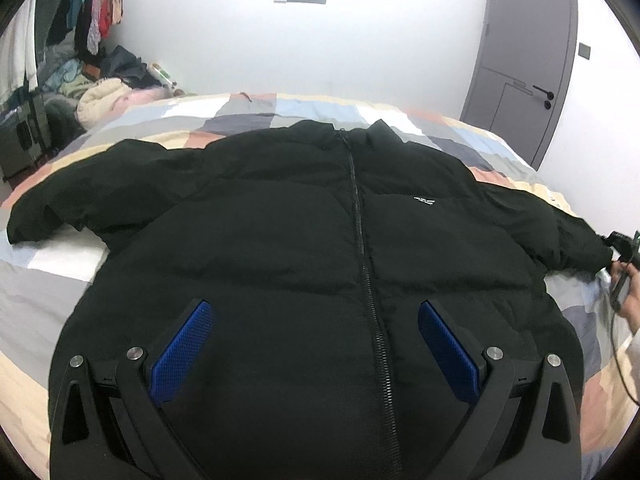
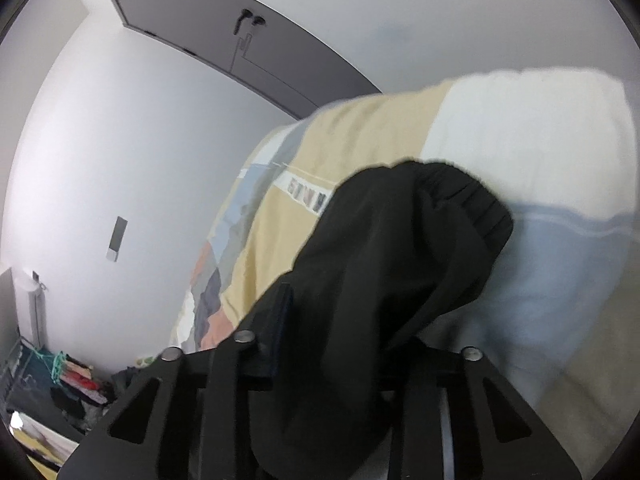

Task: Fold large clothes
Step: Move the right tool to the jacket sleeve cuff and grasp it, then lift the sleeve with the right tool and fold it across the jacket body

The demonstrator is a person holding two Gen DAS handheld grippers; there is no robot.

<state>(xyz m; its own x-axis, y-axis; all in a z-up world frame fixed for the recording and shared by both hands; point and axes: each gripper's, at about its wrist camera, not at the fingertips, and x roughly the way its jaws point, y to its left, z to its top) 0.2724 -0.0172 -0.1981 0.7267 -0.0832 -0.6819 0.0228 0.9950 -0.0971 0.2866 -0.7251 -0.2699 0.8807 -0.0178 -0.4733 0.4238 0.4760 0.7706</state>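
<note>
A black puffer jacket (image 1: pixel 304 240) lies front up and zipped on a patchwork bed cover (image 1: pixel 60 280), both sleeves spread out. My left gripper (image 1: pixel 314 320) is open with its blue pads over the jacket's lower front, holding nothing. My right gripper (image 1: pixel 622 252) shows at the far right edge, at the end of the jacket's right-hand sleeve. In the right wrist view my right gripper (image 2: pixel 352 320) is shut on the black sleeve cuff (image 2: pixel 420 240), which drapes forward over the fingers and hides most of them.
A grey door (image 1: pixel 520 60) stands in the white wall at the back right. A heap of clothes (image 1: pixel 100 88) and hanging laundry fill the back left corner. The bed's right edge lies just past the held sleeve.
</note>
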